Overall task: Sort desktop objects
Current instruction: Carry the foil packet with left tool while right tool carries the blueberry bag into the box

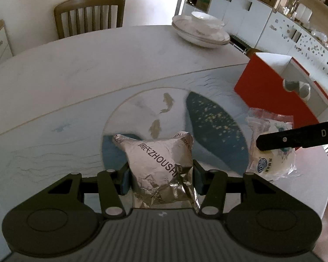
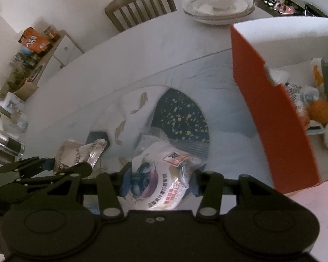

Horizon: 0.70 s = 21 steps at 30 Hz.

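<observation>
A silver packet [image 1: 161,170] is pinched in the left claw [image 1: 160,178], a blueberry packet [image 2: 161,181] in the right claw [image 2: 160,182], above the bench [image 1: 76,83]. The red box [image 2: 273,113] lies at two o'clock, nearer the right claw.

We read "ZHOUSHI" with Chinese characters on the silver foil packet [image 1: 161,168]. "DAS" on a black gripper finger [image 1: 299,136]. Clear-wrapped snack [image 1: 271,150]: round blue logo, possibly "rong". Blueberry packet [image 2: 161,181]: Chinese print, unreadable.
</observation>
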### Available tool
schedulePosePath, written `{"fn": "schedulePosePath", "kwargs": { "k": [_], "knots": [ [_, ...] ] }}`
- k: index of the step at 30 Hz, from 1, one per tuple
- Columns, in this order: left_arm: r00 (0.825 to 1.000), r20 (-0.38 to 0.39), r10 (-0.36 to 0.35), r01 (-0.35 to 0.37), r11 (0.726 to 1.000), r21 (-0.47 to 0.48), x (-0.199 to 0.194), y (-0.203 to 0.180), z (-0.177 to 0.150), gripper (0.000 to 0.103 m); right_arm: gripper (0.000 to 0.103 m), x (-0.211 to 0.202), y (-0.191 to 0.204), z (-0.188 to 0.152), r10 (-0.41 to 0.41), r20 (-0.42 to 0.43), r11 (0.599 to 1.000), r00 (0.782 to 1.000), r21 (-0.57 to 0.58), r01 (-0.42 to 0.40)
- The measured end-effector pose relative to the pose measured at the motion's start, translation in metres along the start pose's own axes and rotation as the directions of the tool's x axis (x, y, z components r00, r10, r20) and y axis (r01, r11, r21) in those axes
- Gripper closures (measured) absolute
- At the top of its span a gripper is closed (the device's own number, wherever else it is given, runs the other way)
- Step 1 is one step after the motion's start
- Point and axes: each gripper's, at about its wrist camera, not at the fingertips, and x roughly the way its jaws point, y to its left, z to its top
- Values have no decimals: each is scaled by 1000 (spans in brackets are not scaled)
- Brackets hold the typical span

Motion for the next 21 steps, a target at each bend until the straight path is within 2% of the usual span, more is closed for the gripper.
{"fn": "schedulePosePath", "kwargs": {
  "k": [9, 21],
  "knots": [
    [1000, 12, -11, 11, 1000, -3, -9, -33, 16, 50, 54, -33, -25, 14, 50, 26, 999, 998, -7, -50],
    [997, 65, -29, 29, 1000, 12, -19, -88, 39, 50, 54, -72, -70, 35, 75, 79, 997, 994, -5, -75]
  ]
}}
